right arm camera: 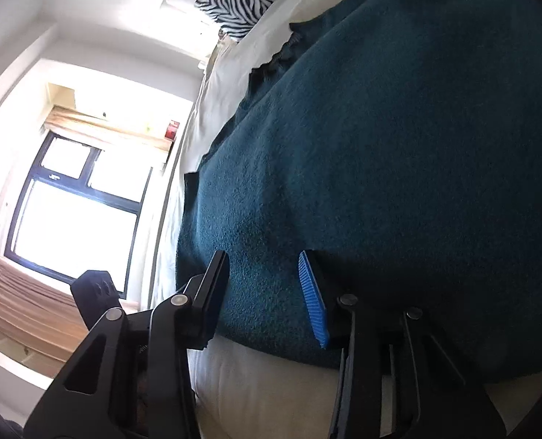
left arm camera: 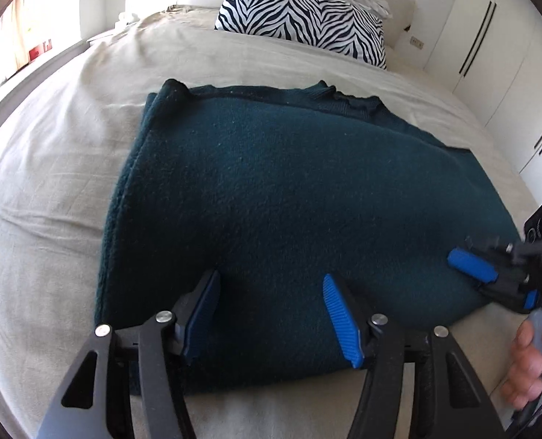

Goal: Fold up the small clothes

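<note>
A dark teal sweater (left arm camera: 300,197) lies on the bed (left arm camera: 51,190), near the bed's near edge and running toward its head. It is already doubled: two layers show along its left side, and a ribbed edge with loose ends pokes out at the far end. So at least one fold looks done. What seems left is to bring the near end over to the far one and square it up.

The left gripper (left arm camera: 271,314) stands with its jaws fairly wide over the near edge of the sweater, the blue pads resting on or just above the cloth with nothing pinched. The right gripper (right arm camera: 267,292) lies on its side at the sweater's near right corner, jaws narrower but still apart, cloth between them and not clamped as far as I can tell. A hand (left arm camera: 530,362) holds its handle.

A zebra-striped pillow (left arm camera: 303,18) sits at the head of the bed, well apart from the sweater. White cupboards (left arm camera: 497,58) line the right side and a window (right arm camera: 77,208) the left. Nothing blocks the fold.
</note>
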### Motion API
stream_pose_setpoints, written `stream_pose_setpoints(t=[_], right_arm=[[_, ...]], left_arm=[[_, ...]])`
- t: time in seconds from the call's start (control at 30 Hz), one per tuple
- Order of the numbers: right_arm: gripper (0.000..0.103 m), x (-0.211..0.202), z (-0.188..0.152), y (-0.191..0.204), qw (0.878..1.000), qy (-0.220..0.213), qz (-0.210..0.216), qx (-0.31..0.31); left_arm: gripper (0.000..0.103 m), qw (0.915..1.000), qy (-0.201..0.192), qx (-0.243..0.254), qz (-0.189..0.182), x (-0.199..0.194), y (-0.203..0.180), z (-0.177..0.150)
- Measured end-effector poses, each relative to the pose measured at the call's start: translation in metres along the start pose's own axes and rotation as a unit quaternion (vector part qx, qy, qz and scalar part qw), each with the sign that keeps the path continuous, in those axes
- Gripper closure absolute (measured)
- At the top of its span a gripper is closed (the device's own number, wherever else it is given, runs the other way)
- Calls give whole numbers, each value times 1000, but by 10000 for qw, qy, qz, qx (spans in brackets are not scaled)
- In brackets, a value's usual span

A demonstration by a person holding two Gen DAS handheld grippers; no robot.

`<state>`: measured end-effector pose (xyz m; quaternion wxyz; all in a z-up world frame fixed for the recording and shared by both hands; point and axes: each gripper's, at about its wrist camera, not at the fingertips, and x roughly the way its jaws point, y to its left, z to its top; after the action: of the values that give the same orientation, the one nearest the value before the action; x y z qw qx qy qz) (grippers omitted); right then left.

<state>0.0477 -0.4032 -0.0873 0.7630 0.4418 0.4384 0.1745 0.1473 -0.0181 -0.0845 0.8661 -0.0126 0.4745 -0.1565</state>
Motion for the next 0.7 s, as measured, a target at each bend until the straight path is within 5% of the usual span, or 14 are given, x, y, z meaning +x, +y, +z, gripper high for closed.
stream_pose_setpoints(t=[0.17, 0.3, 0.4, 0.53, 0.7], right_arm=[[66, -74, 27, -44, 9905, -1004, -650, 676], [60, -117, 28, -38, 9747, -1648, -1275, 808], [60, -101, 26, -10, 9819, -1476, -1057, 538], [60, -24, 18, 50, 9951, -775, -620, -39], [59, 46, 9, 66, 9986, -155, -491, -139]], left_arm=[[42, 10000, 11, 9, 43, -2, -3, -6], [42, 10000, 11, 37, 76, -3, -1, -8], [41, 10000, 17, 26, 70, -1, -2, -7], [41, 9999, 21, 61, 91, 1, -3, -6], [41, 10000, 18, 38, 34, 0, -3, -7]])
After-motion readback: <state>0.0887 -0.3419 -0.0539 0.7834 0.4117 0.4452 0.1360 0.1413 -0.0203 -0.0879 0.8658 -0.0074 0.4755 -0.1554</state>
